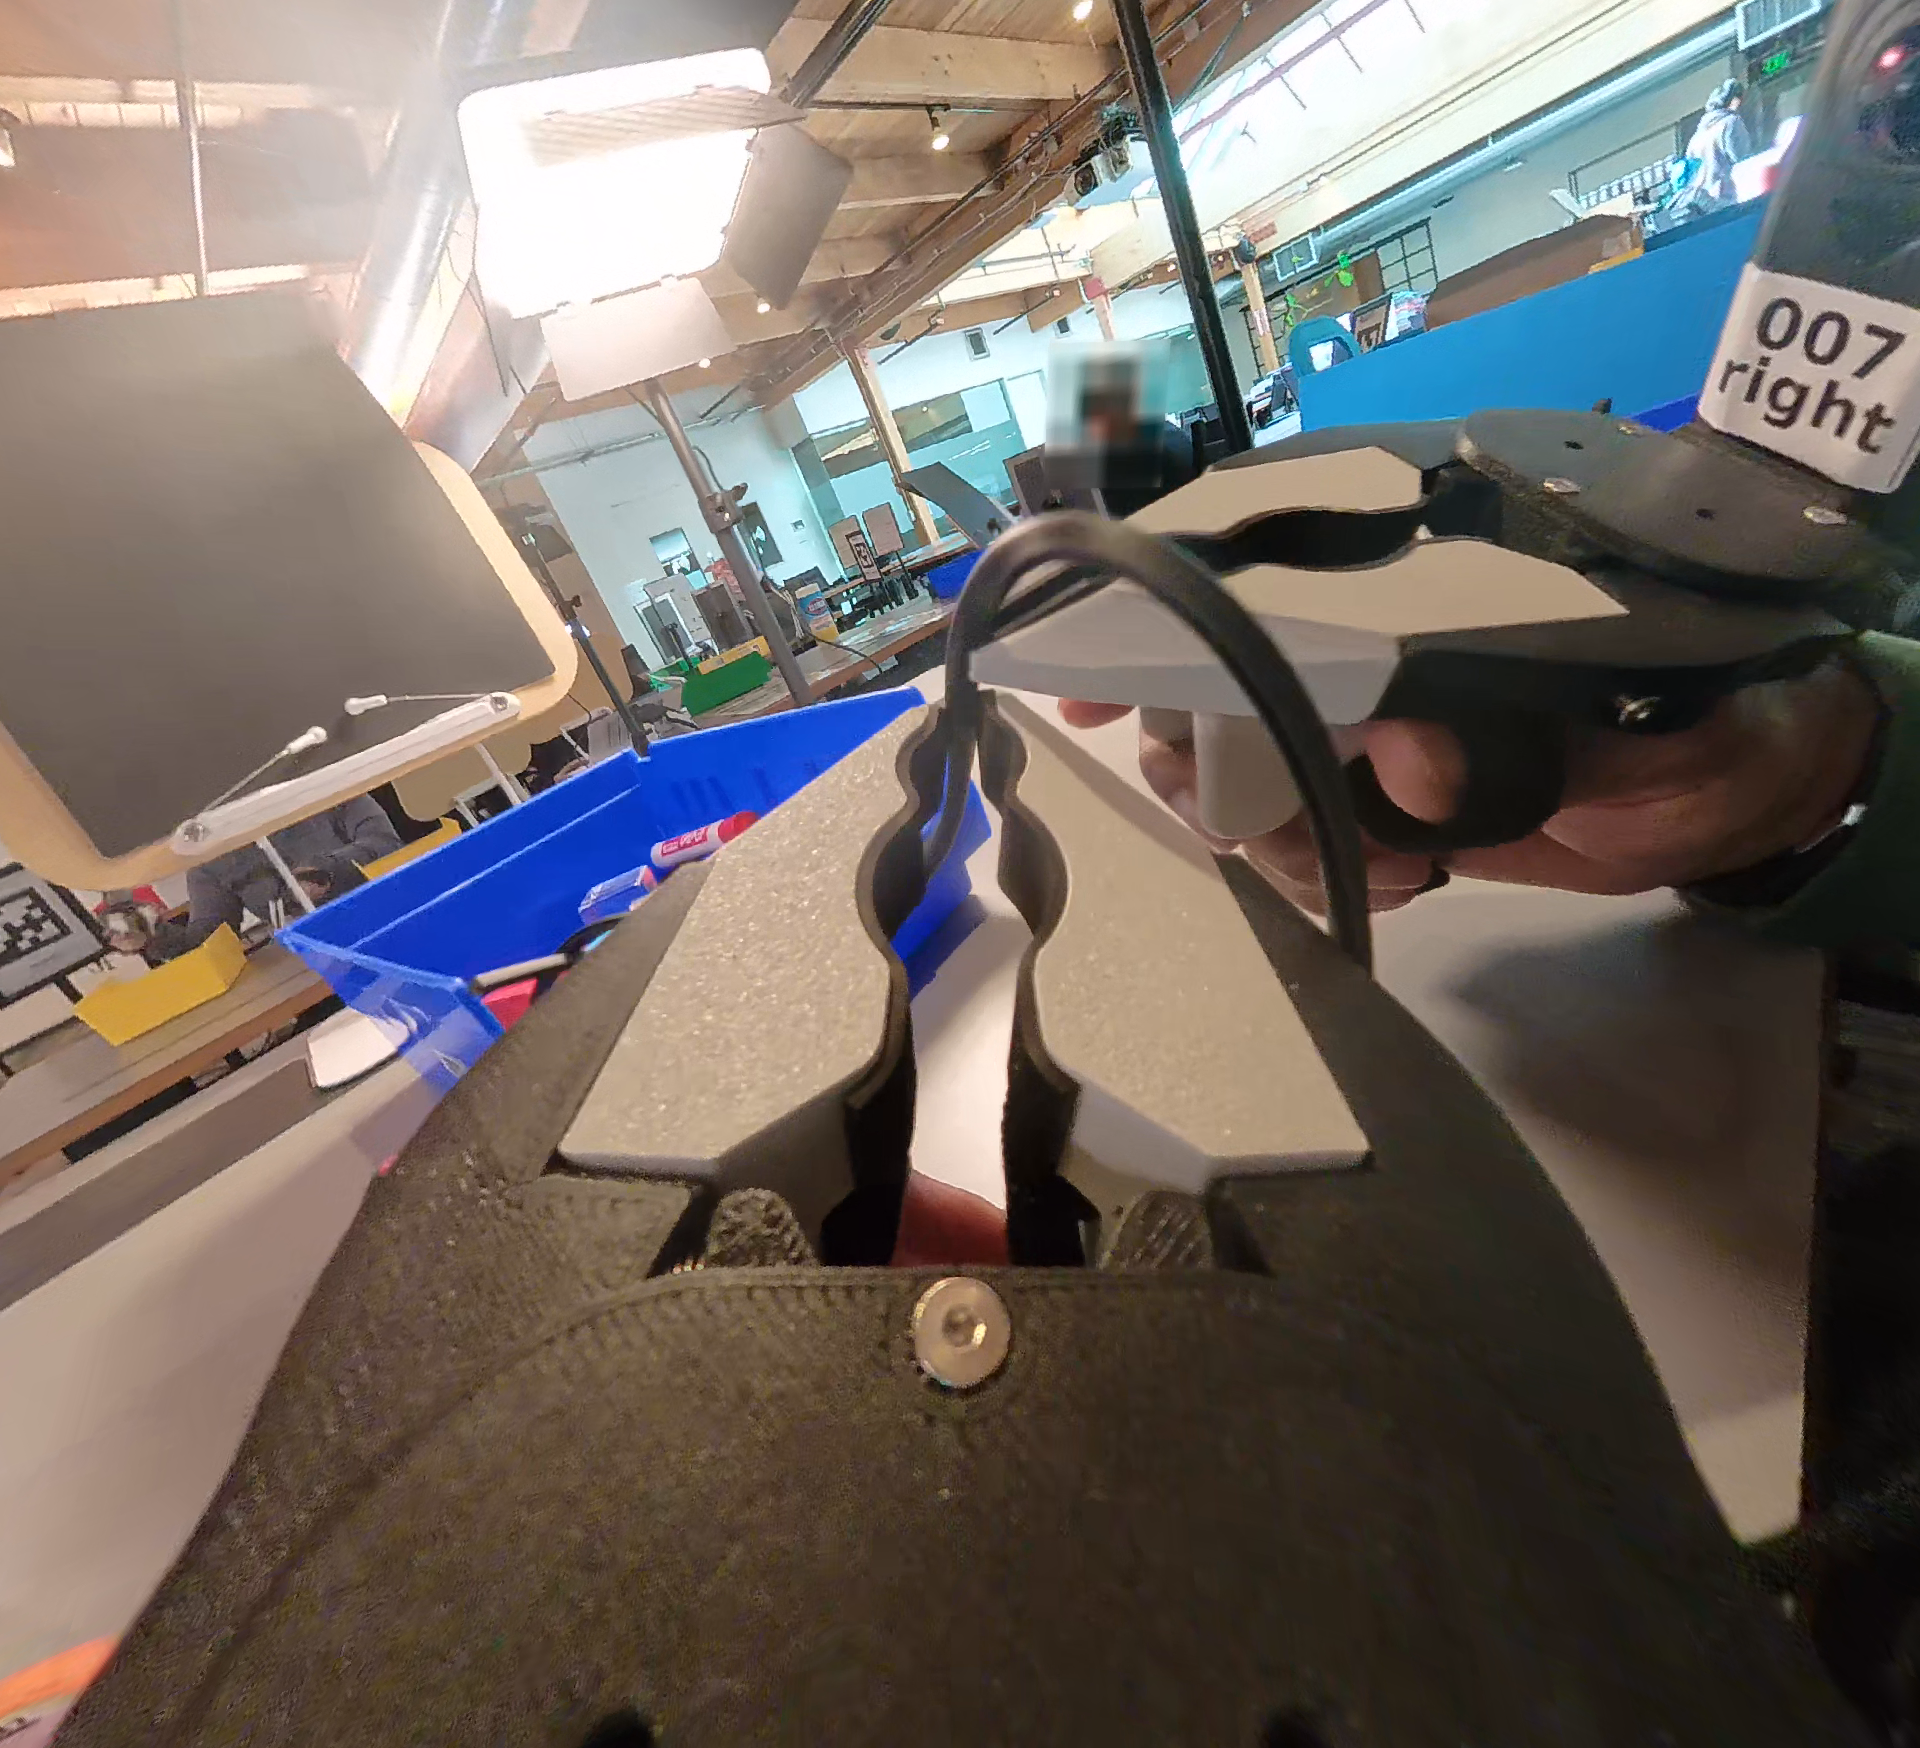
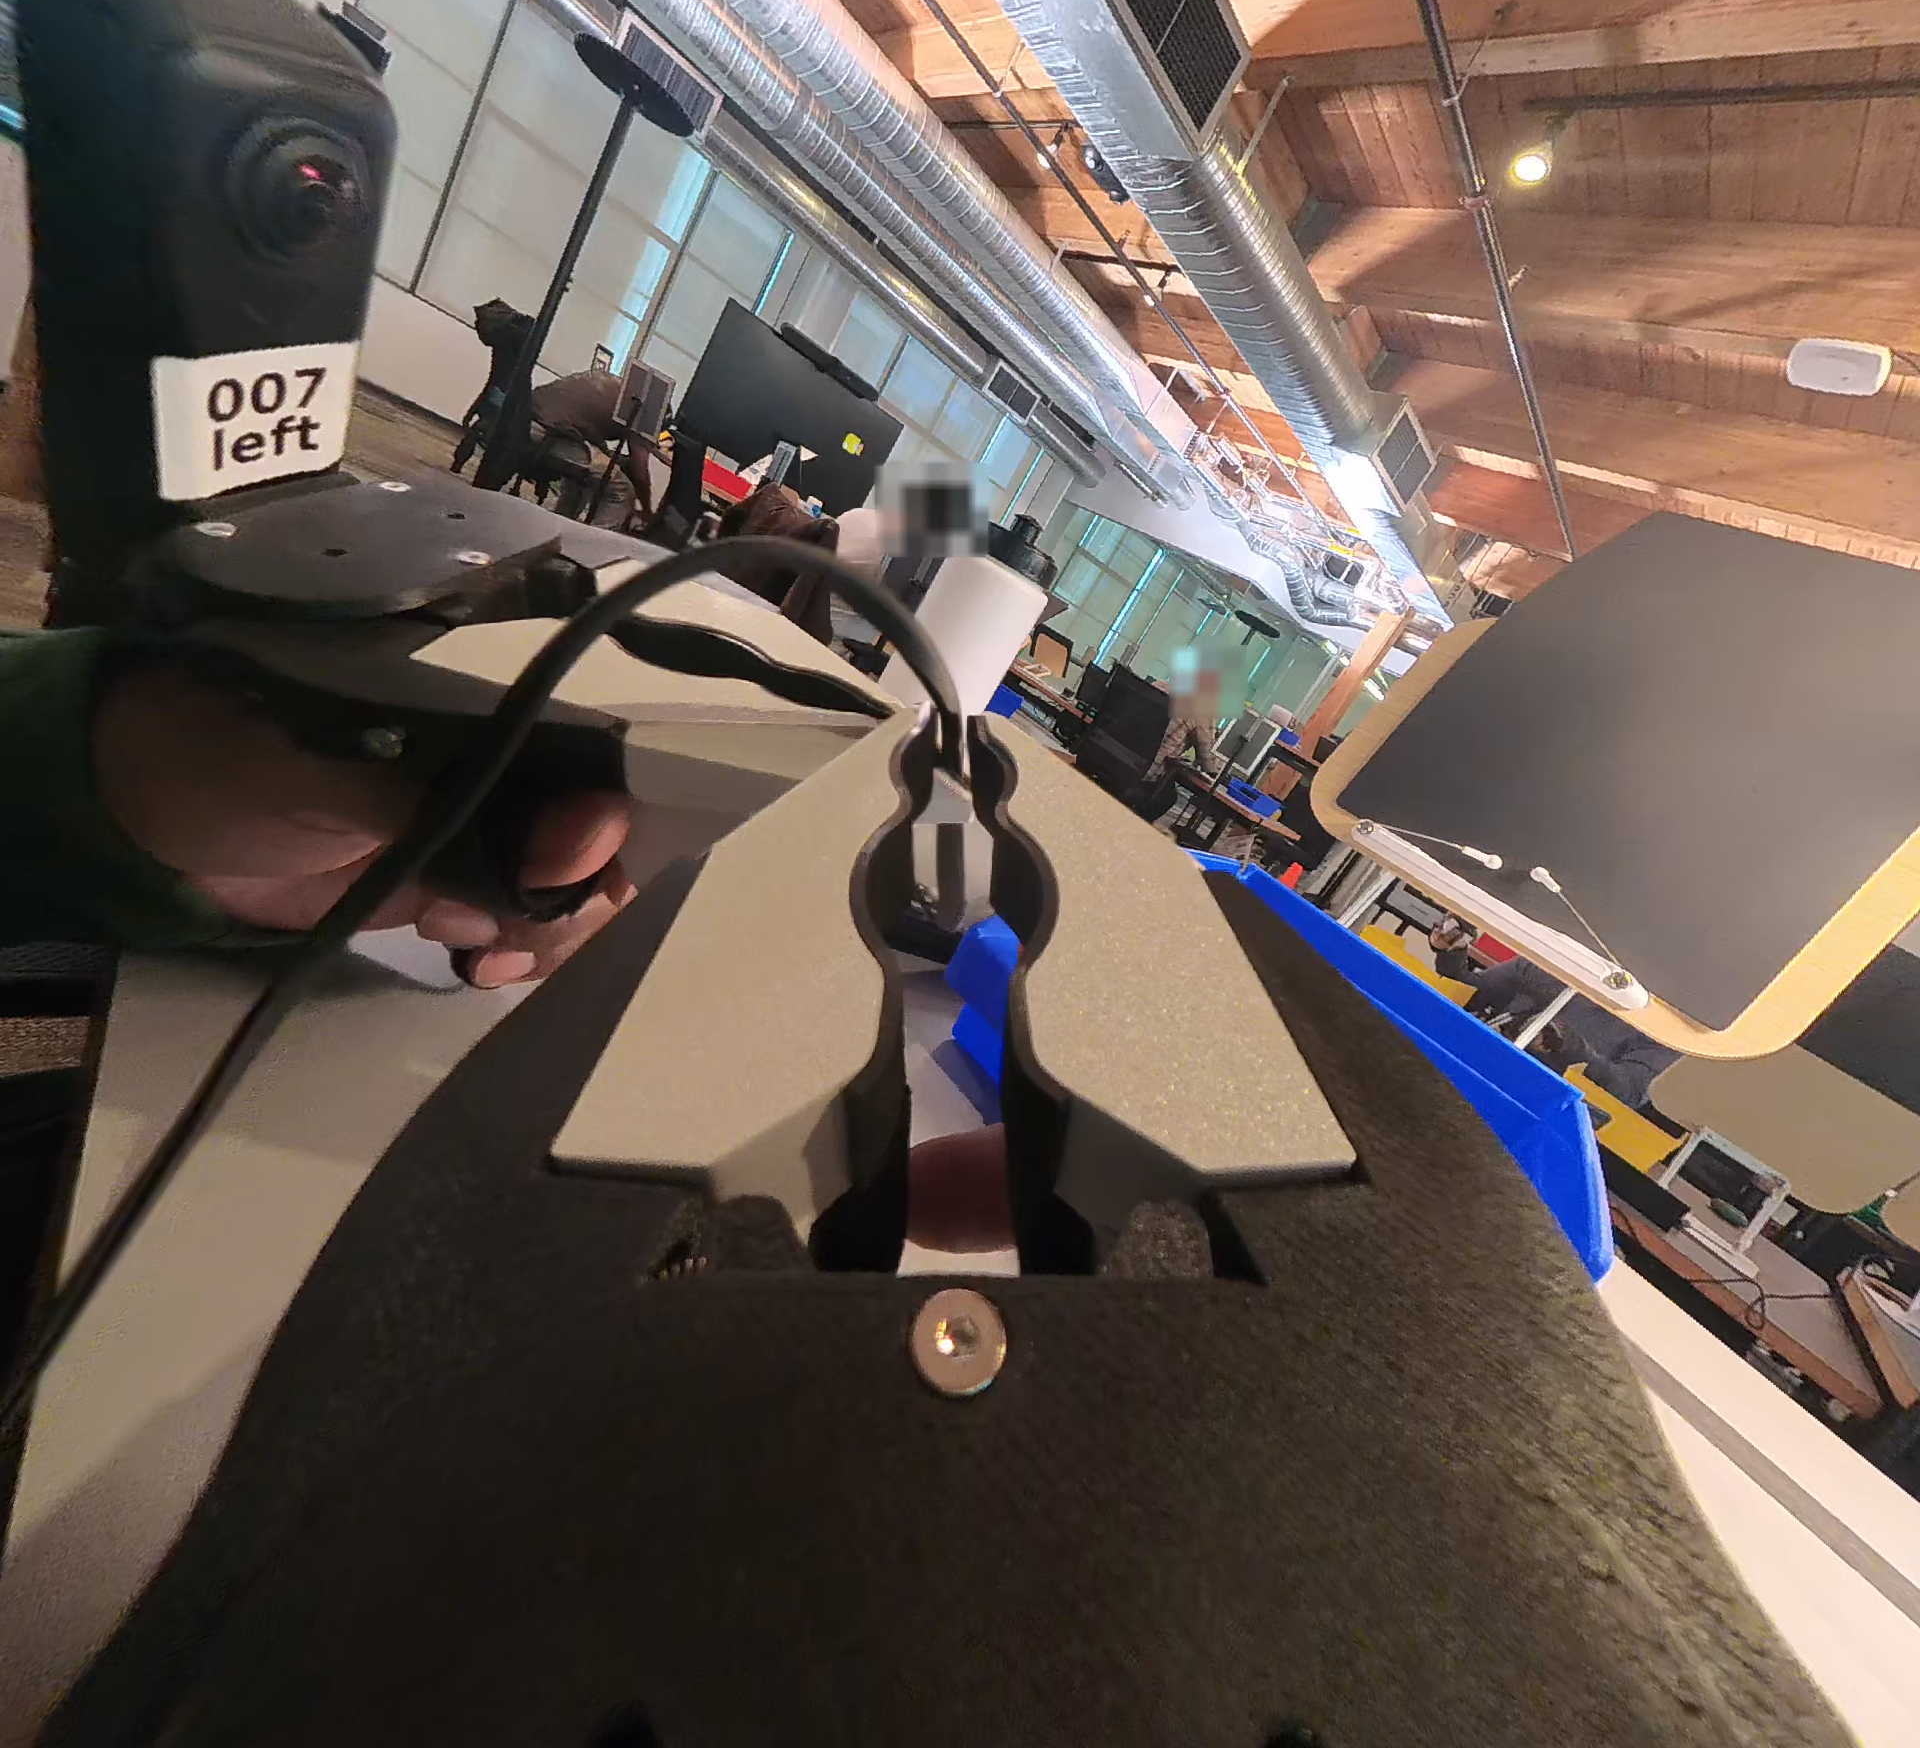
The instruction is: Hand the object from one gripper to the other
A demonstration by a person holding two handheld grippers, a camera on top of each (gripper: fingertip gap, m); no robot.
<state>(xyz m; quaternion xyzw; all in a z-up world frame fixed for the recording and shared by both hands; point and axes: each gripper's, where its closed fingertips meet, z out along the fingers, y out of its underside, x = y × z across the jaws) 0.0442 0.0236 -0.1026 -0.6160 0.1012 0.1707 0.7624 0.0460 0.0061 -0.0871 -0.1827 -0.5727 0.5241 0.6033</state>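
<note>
In the left wrist view, the blue bin (image 1: 436, 919) sits at the far left on the desk (image 1: 156, 1386), with markers and small items inside. Moving right, the left hand-held gripper (image 1: 961, 722) has its two grey fingers drawn close, and the tips appear clamped on the thin black cable (image 1: 1304, 690). From that pinch the cable rises, arches over in a loop, and falls down to the right. Further right, the right hand-held gripper (image 1: 982, 659) comes in sideways, held by the person's hand (image 1: 1455, 815); its tips meet the same stretch of cable just above the left one's.

In the right wrist view, the left hand-held gripper (image 2: 894, 711) lies at the left with the cable (image 2: 727, 566) looping over it, and a long tail trails down toward the lower left corner. In the centre, the right hand-held gripper (image 2: 951, 732) has its tips together on the cable, with the wider hollows behind them empty. The blue bin (image 2: 1455, 1044) lies to the right.

The cable looks light, limp and smooth, so it will likely sag and swing rather than hold shape, and could slide through a loose pinch. The best hold is judged to be at the narrow fingertips, close beside the other grip, squeezing firmly before either side lets go. The hanging tail may snag.
</note>
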